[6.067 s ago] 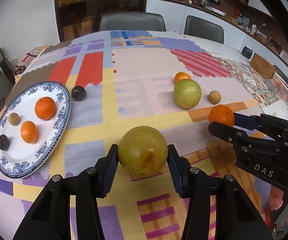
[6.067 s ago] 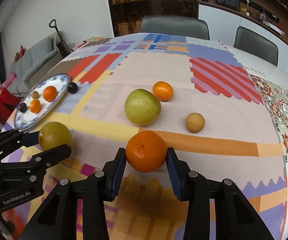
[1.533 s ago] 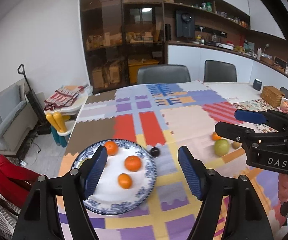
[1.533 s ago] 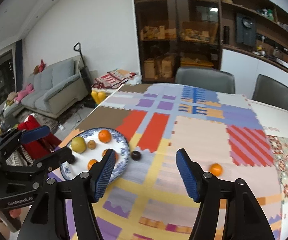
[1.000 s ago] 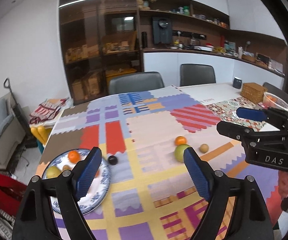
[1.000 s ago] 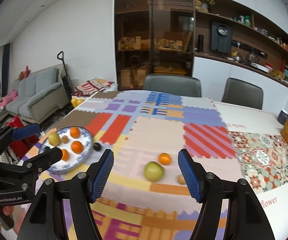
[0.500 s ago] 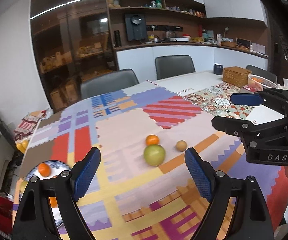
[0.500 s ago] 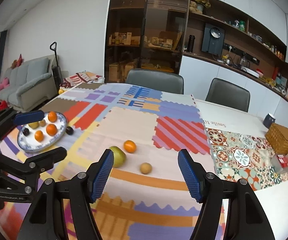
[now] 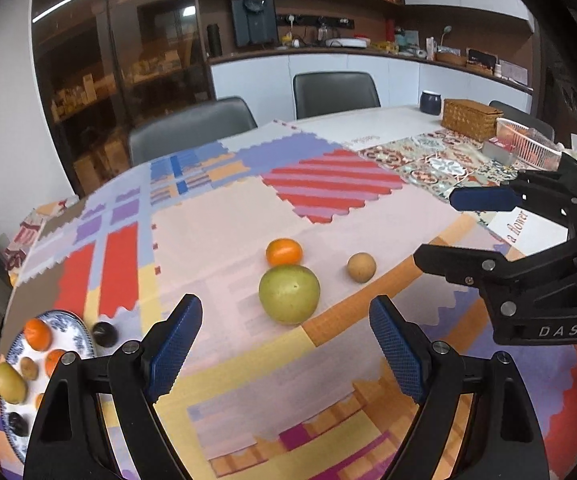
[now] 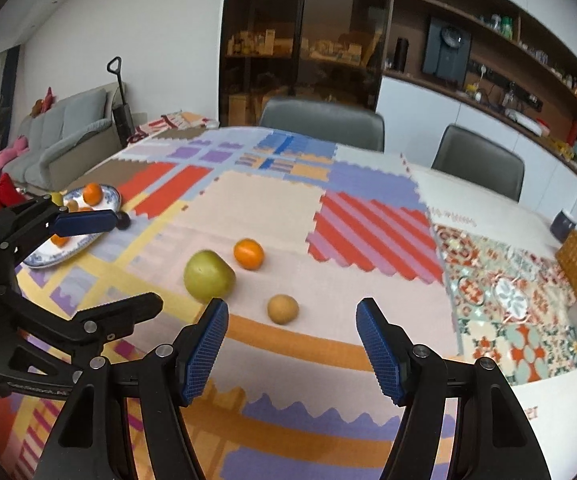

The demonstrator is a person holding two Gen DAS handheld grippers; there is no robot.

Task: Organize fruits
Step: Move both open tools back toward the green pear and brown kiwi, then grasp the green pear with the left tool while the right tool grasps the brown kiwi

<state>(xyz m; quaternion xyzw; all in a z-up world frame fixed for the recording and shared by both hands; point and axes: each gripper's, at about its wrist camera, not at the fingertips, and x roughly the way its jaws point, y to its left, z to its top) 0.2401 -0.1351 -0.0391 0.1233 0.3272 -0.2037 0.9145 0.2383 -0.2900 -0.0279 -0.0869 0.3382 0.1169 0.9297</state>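
Observation:
A large green fruit [image 9: 289, 295] lies mid-table, with an orange [image 9: 283, 251] just behind it and a small tan fruit [image 9: 361, 267] to its right. The same three show in the right wrist view: green fruit [image 10: 209, 276], orange [image 10: 249, 254], tan fruit [image 10: 283, 309]. A blue-patterned plate [image 9: 73, 328] at the left holds several fruits; a dark plum [image 9: 105, 334] lies beside it. My left gripper [image 9: 284, 342] is open and empty, above the table short of the green fruit. My right gripper [image 10: 292, 346] is open and empty, short of the tan fruit.
A patchwork cloth [image 9: 228, 216] covers the table. A wicker box [image 9: 470, 119], a dark mug [image 9: 431, 101] and a pink basket [image 9: 524, 148] stand at the far right. Grey chairs [image 9: 334, 89] line the far side. A sofa [image 10: 60, 140] stands off to the left.
Both grippers have swung right from the plate and come lower and nearer the three loose fruits. Both stay open and empty.

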